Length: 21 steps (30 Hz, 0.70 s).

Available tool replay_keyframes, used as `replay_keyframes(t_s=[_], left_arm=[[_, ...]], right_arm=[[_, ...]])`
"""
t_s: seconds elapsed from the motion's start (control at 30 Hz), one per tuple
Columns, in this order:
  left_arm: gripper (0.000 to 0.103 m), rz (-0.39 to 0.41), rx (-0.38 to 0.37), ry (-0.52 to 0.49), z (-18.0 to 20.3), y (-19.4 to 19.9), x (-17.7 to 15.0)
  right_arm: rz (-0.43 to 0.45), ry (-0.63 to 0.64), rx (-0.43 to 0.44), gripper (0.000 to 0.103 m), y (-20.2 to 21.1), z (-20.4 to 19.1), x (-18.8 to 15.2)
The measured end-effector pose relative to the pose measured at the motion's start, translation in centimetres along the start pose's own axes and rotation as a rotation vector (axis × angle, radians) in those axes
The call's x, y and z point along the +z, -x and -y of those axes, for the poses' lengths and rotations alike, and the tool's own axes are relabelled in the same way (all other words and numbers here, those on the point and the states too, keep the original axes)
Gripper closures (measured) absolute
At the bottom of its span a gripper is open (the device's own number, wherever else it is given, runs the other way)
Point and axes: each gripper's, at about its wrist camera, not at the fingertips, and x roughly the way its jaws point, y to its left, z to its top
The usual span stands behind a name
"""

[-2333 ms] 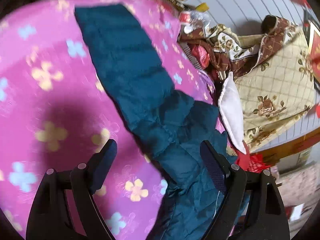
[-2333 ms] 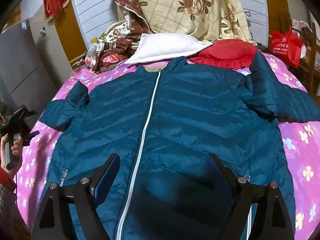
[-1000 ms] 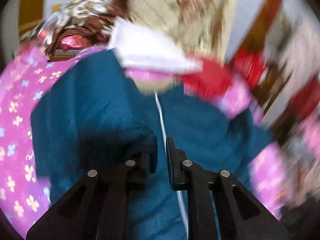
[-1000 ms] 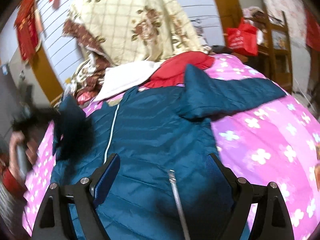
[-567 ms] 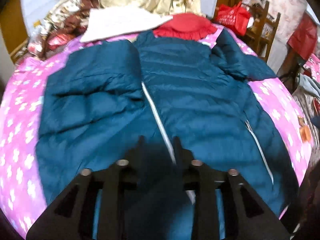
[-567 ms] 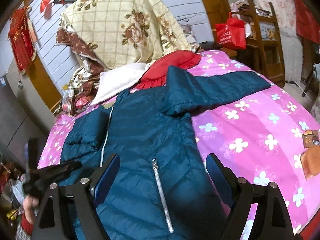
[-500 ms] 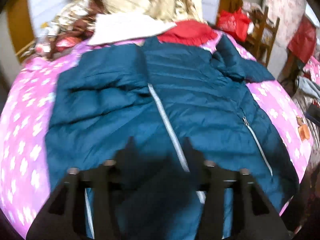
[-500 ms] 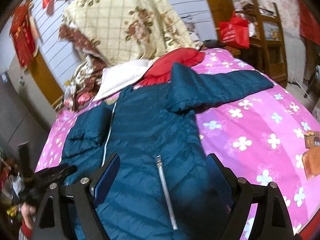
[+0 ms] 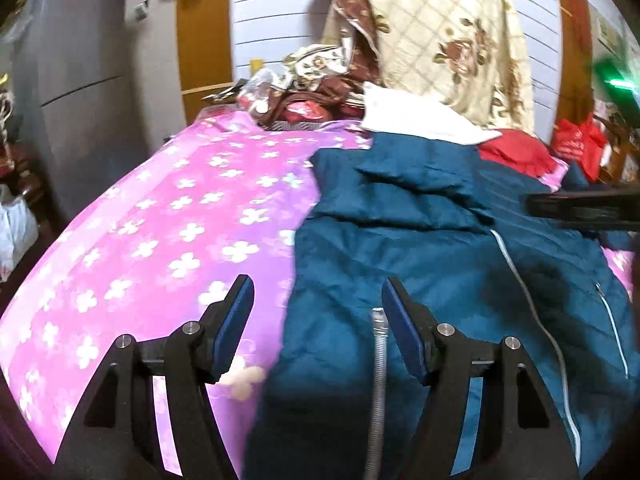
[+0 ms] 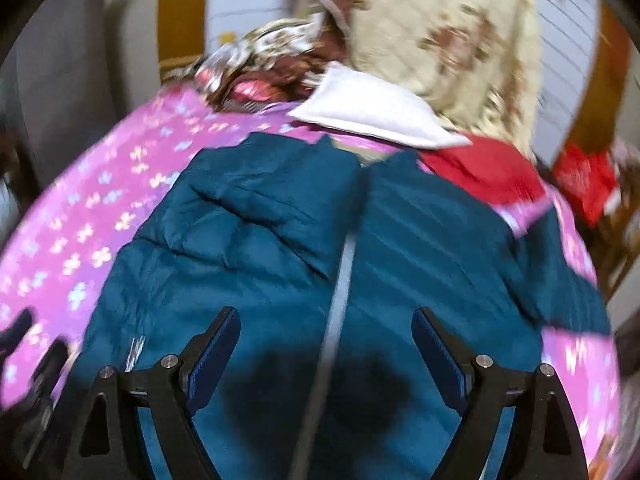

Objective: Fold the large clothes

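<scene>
Left wrist view: the left claw [image 9: 316, 312] has just been opening and stands spread, nothing between its pads. It hovers over the near left edge of the blue jacket [image 9: 420, 248], which lies face up on the pink flowered bed [image 9: 168, 240]; a pocket zip [image 9: 378, 344] runs up between the fingers. Ahead of the claw, the folded sleeve [image 9: 416, 188] lies across the chest, parked there, I'd say, so the body can fold next. Only this view catches the right claw's dark finger [image 9: 584, 208] poking in from the right (and the grey cabinet [image 9: 80, 80] far left).

Right wrist view, blurred: the right claw [image 10: 326, 344] is spread wide and empty, hanging over the jacket's middle, the main zip [image 10: 340, 280] running straight ahead between its fingers. Here alone the other sleeve [image 10: 560, 280] shows, unfolded, off to the right. The white pillow [image 10: 372, 112] sits beyond the collar.
</scene>
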Motion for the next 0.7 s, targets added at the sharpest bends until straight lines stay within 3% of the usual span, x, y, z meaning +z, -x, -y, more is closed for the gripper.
replay_keyframes(t_s=[0.17,0.3,0.33,0.37,0.4,0.43,0.47,0.57,0.7], left_arm=[[0.036,-0.057,-0.046,0.072,-2.2,-1.6,-0.2],[0.037,-0.085,-0.069,0.087,-2.4,-2.5,-0.4],[0.037,-0.090,-0.073,0.087,-2.3,-2.6,-0.4],[0.037,-0.094,-0.076,0.086,-2.3,-2.7,-0.4],[0.037,-0.097,-0.080,0.085,-2.2,-2.8,-0.4],[0.037,-0.099,-0.083,0.085,-2.2,-2.9,-0.4],[0.037,-0.098,-0.079,0.086,-2.1,-2.9,-0.5],[0.037,-0.108,-0.073,0.097,-2.2,-3.1,-0.6],[0.037,-0.139,-0.083,0.138,-2.7,-3.4,-0.8]], right_arm=[[-0.018,0.132,-0.113,0.017,-7.8,-7.5,5.2],[-0.044,0.240,-0.231,0.018,-12.7,-11.4,7.2],[-0.042,0.262,-0.266,0.028,-13.4,-11.8,7.5],[-0.037,0.282,-0.297,0.048,-14.2,-12.0,7.8],[-0.046,0.286,-0.310,0.059,-14.6,-11.7,8.1],[-0.065,0.271,-0.308,0.072,-14.8,-11.0,8.4],[-0.070,0.240,-0.294,0.077,-14.6,-10.0,8.8],[-0.034,0.115,-0.286,0.081,-12.6,-5.7,9.3],[-0.026,-0.187,-0.288,0.081,-9.2,5.1,8.2]])
